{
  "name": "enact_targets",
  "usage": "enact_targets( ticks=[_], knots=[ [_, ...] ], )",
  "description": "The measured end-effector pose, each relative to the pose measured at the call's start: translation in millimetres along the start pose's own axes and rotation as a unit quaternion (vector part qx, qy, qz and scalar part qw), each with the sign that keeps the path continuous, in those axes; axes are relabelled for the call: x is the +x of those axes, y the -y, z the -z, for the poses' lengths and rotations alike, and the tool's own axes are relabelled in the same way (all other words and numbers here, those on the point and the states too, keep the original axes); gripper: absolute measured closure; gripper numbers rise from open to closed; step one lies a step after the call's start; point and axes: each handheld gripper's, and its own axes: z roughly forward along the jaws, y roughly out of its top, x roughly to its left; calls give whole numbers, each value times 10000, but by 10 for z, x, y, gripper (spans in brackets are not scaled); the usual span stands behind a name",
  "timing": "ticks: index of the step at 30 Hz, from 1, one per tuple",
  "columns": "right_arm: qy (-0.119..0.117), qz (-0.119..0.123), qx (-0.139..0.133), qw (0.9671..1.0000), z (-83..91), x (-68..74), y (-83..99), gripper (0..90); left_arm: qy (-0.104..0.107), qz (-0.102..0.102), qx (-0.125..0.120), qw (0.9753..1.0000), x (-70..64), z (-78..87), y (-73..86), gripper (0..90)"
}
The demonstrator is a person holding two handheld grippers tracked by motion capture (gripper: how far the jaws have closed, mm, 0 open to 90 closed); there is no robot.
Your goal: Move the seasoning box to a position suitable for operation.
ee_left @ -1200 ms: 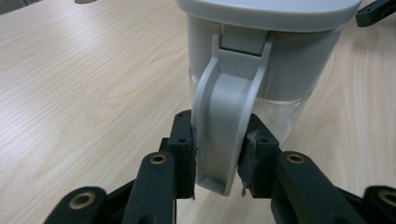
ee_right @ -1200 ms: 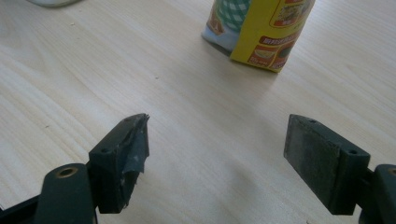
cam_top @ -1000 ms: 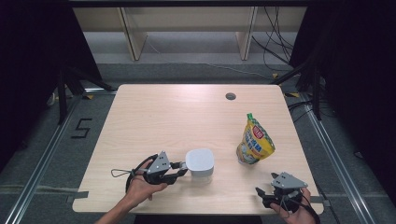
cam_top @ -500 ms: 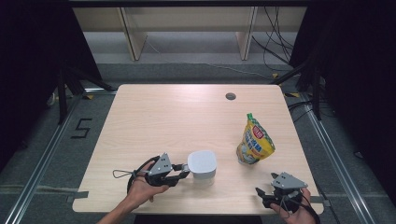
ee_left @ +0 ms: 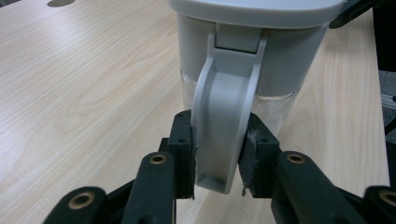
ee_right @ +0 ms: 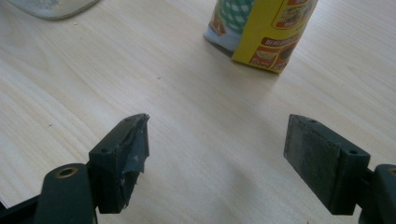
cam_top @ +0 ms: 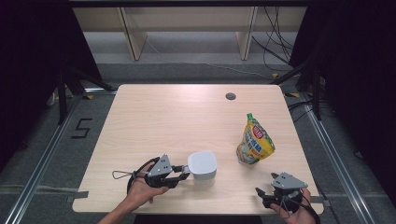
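Wooden desk (cam_top: 154, 116), dark room. Since a second ago our pitcher (cam_top: 202, 167) has slid slightly right along the front edge, so we're repositioning it; it stands upright, handle (ee_left: 224, 126) toward our left gripper (cam_top: 183, 173), clamped on it. Right gripper (cam_top: 262, 194) idles wide open, front-right corner.

- the right gripper (ee_right: 217, 158) hangs low over a pale wooden table (ee_right: 70, 84), its two black jaws spread wide apart with nothing between them.
- the pad (ee_right: 128, 156) on the view's left looks chipped and ragged along its inner edge; the pad on the view's right looks flat and scuffed.
- beyond the jaws, near the top edge, stands a yellow snack pouch (ee_right: 261, 28) with a green checked panel, well apart from both pads.
- at the top left corner, the clear base of a container (ee_right: 51, 7) rests on the table.
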Motion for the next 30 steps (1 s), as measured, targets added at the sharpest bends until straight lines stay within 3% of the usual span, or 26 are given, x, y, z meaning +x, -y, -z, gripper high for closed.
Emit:
enact_targets(
  ticks=[4, 5, 7, 8, 10, 15, 17, 19, 23, 24, 25, 30],
  knots=[
    [-19, 1, 2, 10000, 2, 0, 1, 231, 56, -138, 11, 9999, -25, 21, 4, 685],
    [-18, 1, 1, 10000, 2, 0, 0, 231, 55, -38, 12, 10000, -50, 24, 10, 685],
    [-19, 7, 5, 10000, 2, 1, 0, 231, 113, -73, 37, 9999, -65, 31, 11, 685],
    [-21, 7, 6, 10000, 2, 1, 0, 231, 123, -157, 37, 9998, -67, 36, 8, 685],
    [-24, 6, -1, 10000, 3, 2, 1, 231, 150, -70, 10, 9999, -86, 43, 19, 685],
    [-23, 1, 0, 10000, 6, 0, 1, 231, 169, -116, 20, 9998, -74, 61, 26, 684],
    [-17, 9, -3, 10000, 5, 1, 1, 231, 200, 35, 37, 9998, -73, 58, 30, 680],
    [-25, 14, -2, 10000, 4, 2, 2, 231, 227, 136, 34, 9996, -58, 59, 37, 651],
    [-23, 14, 2, 10000, 4, 2, 3, 231, 155, 142, 150, 9997, -64, 67, 44, 513],
    [-21, 16, -1, 10000, 5, 2, 2, 231, 144, 33, 164, 9998, -51, 78, 34, 502],
    [-23, 13, -3, 10000, 4, 2, 2, 231, 120, 165, 196, 9996, -61, 93, 31, 480],
    [-9, 19, 2, 10000, 1, -1, 1, 231, 156, 315, 105, 9993, -60, 163, 4, 395]
  ],
)
